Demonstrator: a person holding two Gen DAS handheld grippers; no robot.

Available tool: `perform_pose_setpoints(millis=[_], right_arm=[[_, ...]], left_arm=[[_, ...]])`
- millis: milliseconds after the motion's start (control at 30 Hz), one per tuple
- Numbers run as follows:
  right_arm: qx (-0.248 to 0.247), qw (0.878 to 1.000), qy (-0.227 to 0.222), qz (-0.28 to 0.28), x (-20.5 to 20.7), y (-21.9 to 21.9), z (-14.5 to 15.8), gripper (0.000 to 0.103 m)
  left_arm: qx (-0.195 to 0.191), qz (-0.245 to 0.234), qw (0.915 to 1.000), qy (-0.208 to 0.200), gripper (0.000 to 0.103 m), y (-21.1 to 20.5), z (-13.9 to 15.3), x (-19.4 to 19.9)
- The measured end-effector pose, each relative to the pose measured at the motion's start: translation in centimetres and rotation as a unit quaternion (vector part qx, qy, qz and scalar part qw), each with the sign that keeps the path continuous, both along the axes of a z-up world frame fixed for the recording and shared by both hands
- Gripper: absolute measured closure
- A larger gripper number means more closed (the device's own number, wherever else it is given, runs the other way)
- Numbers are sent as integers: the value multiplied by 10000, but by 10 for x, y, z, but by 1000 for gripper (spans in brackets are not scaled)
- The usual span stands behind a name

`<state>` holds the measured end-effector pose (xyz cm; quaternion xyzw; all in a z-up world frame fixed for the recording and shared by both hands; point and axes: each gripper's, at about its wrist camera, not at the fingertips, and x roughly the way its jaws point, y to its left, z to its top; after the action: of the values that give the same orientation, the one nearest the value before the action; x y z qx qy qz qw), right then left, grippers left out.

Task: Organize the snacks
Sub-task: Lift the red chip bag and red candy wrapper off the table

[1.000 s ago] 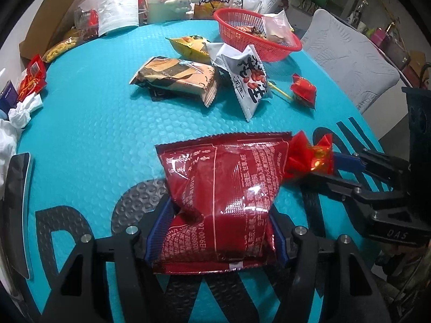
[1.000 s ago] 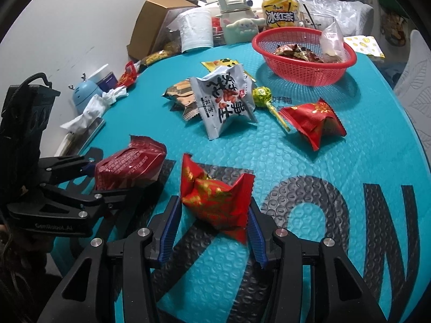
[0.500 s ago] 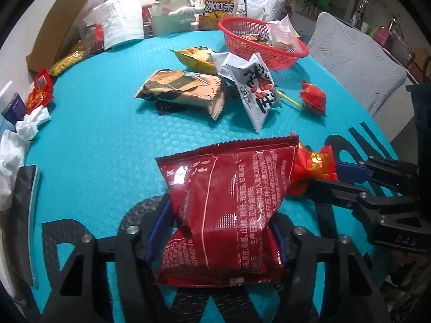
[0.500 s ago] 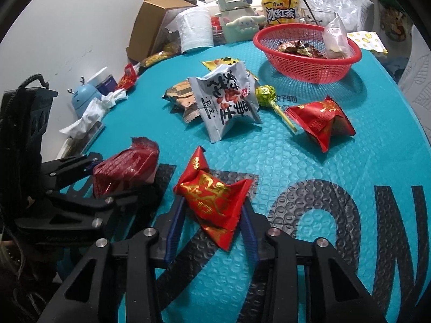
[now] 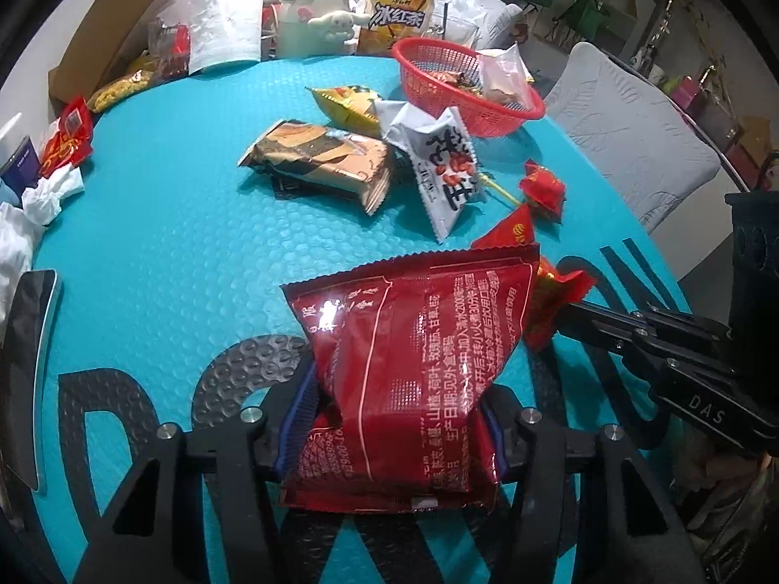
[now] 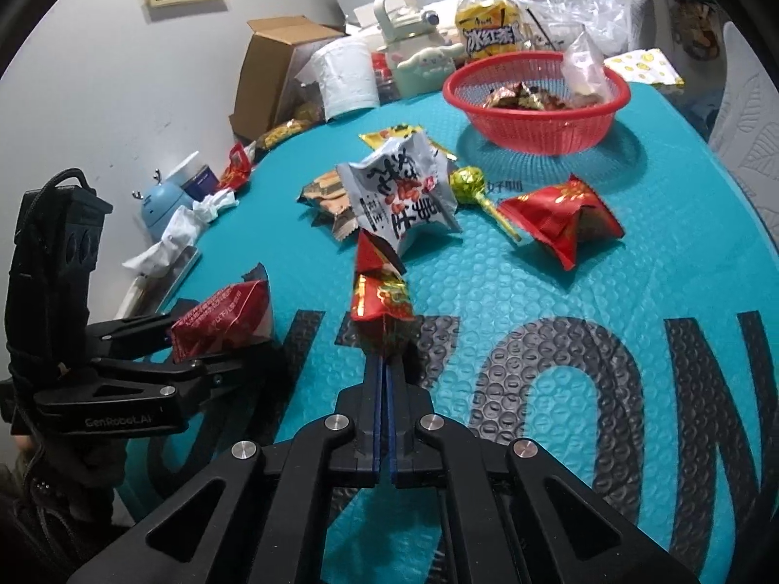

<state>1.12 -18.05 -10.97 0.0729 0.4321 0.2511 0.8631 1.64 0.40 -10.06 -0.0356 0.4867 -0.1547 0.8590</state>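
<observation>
My left gripper (image 5: 394,404) is shut on a big dark red snack bag (image 5: 414,355) and holds it above the teal table mat; it also shows in the right wrist view (image 6: 224,321). My right gripper (image 6: 384,340) is shut on a small red and gold snack packet (image 6: 382,292), also lifted; that packet shows in the left wrist view (image 5: 555,292). A red basket (image 6: 535,112) with a few snacks stands at the far side. On the mat lie a white peanut bag (image 6: 404,194), a brown bag (image 5: 321,160), a yellow packet (image 5: 348,102), a lollipop (image 6: 470,182) and another red packet (image 6: 565,219).
Behind the mat are a cardboard box (image 6: 272,78), a paper roll (image 6: 345,78), a cream kettle (image 6: 414,48) and an iced tea bottle (image 6: 487,24). A phone (image 5: 24,350), tissues (image 5: 29,209) and a small red packet (image 5: 65,141) lie at the left edge. A grey chair (image 5: 628,126) stands right.
Both grippers have risen with their snacks. The right gripper's jaws have closed tight on the small red and gold packet, which now stands on edge.
</observation>
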Motion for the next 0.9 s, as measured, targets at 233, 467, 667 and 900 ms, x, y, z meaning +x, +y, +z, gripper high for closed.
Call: perform_pose_setpoints(millis=[233, 467, 667, 900], right_arm=[[-185, 9998, -73, 101, -5, 0, 3, 99], [-481, 9987, -24, -138, 5, 2, 0, 43], [-1049, 9937, -335, -213, 17, 9, 4, 32], [-1428, 9871, -668, 263, 31, 22, 8, 25]], left_arm=[[-32, -6, 10000, -75, 47, -2, 6, -2], [-31, 144, 9999, -55, 47, 8, 7, 0], [-32, 232, 9997, -77, 47, 14, 8, 5], [-65, 236, 9997, -19, 47, 16, 6, 11]])
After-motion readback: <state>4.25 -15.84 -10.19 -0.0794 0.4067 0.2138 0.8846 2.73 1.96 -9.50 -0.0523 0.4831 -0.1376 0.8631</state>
